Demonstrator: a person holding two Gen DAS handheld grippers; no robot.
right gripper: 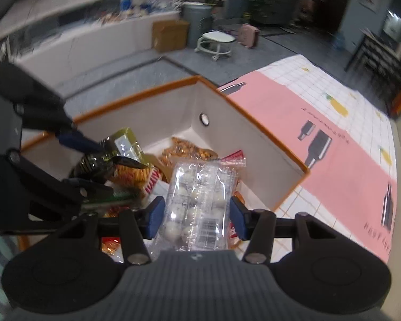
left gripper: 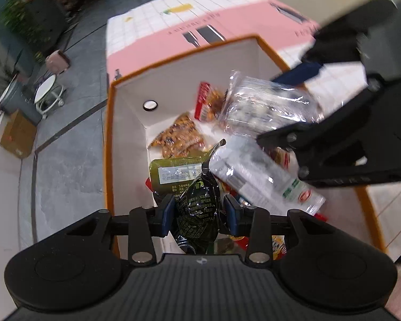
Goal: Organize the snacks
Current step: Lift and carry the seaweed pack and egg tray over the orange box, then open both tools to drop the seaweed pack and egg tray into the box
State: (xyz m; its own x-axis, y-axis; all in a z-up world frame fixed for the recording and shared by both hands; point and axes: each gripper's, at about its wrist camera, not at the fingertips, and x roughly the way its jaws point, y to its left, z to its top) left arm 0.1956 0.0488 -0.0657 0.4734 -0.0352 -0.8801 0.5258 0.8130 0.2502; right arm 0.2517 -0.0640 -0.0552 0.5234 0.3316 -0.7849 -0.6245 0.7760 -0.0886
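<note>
An orange-rimmed white box (left gripper: 184, 80) holds several snack packs; it also shows in the right wrist view (right gripper: 254, 144). My left gripper (left gripper: 200, 211) is shut on a black snack pouch (left gripper: 197, 208) over the box's near end. My right gripper (right gripper: 196, 214) is shut on a clear pack of white round snacks (right gripper: 197, 203), held above the box; in the left wrist view this pack (left gripper: 267, 107) hangs at the right. A green pack (left gripper: 173, 174), peanut packs (left gripper: 179, 136) and a red pack (left gripper: 205, 101) lie inside.
The box stands on a pink and white checked tablecloth (right gripper: 334, 139). Beyond are a grey floor, a white stool (right gripper: 216, 40), a cardboard box (right gripper: 168, 34) and a grey bin (right gripper: 197, 21).
</note>
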